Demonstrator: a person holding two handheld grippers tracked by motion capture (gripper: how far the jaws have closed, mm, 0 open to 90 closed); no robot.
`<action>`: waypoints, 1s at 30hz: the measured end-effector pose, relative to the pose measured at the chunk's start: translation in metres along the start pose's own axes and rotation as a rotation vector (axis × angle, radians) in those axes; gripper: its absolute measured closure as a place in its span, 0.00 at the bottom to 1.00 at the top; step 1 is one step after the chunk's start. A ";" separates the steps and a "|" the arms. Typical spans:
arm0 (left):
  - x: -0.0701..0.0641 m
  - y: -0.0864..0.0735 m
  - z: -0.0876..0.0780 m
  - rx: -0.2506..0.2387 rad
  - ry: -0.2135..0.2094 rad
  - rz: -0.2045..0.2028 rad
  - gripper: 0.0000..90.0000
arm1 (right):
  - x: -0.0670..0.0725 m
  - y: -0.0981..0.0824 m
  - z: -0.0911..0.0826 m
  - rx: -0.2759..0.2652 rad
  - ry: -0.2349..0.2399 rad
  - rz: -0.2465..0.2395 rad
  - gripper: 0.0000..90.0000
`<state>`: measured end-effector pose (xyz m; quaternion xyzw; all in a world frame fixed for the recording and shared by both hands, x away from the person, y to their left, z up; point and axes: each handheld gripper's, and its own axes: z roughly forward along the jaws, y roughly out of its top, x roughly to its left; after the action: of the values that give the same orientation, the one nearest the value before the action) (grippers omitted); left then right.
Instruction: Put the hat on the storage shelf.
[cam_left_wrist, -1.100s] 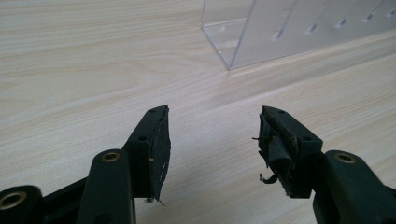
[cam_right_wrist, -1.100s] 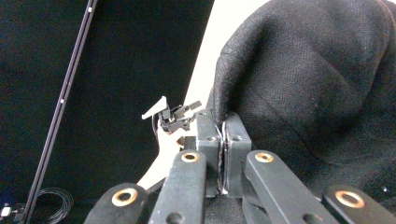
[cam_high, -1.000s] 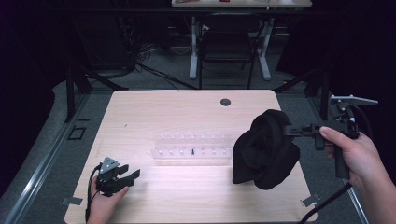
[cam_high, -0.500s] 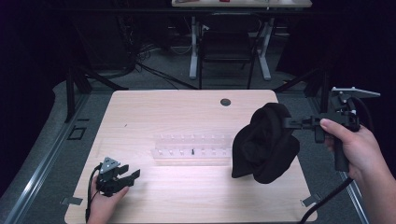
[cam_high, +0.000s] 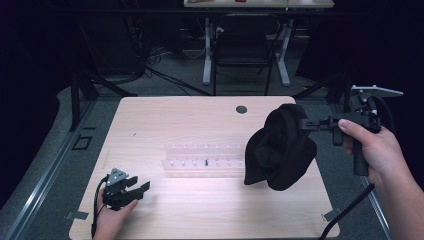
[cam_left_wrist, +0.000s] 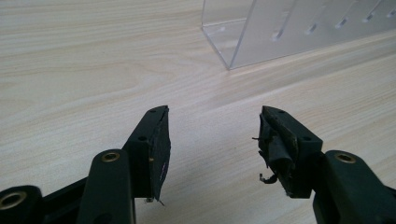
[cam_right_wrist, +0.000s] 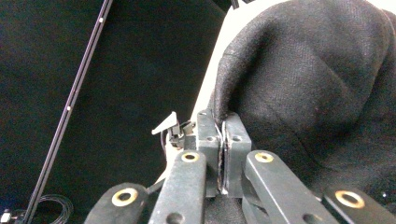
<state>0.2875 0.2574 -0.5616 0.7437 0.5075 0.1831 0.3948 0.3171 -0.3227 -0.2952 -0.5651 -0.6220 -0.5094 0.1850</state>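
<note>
The right gripper (cam_high: 306, 123) pinches a black cloth (cam_high: 280, 150) hanging below it; left gripper (cam_high: 136, 188) rests wide open. Next, probably lowering the cloth.

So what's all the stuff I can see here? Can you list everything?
black cloth: one, black, bunched and hanging over the right side of the table, pinched at its edge
clear rack: one, see-through plastic with rows of slots, middle of the table
table: one, light wood, with a small dark round hole near its far edge
desk frame: one, white legs, on the floor behind the table
left hand-held gripper: one, black, jaws apart with nothing between them, low over the table's near left corner
right hand-held gripper: one, black, jaws closed on the cloth's edge
person's hands: two, left, right
</note>
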 end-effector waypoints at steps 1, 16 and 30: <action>0.000 0.000 0.000 -0.001 0.000 0.000 0.49 | 0.001 0.000 0.001 -0.006 -0.001 0.005 0.98; 0.000 0.000 -0.001 0.001 0.001 0.004 0.49 | 0.007 0.009 0.011 -0.010 0.012 -0.001 0.98; 0.000 0.001 0.000 -0.001 -0.002 0.000 0.49 | 0.016 0.020 0.026 -0.001 0.025 -0.018 0.98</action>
<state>0.2879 0.2577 -0.5610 0.7437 0.5070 0.1825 0.3956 0.3395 -0.2954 -0.2847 -0.5530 -0.6245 -0.5185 0.1878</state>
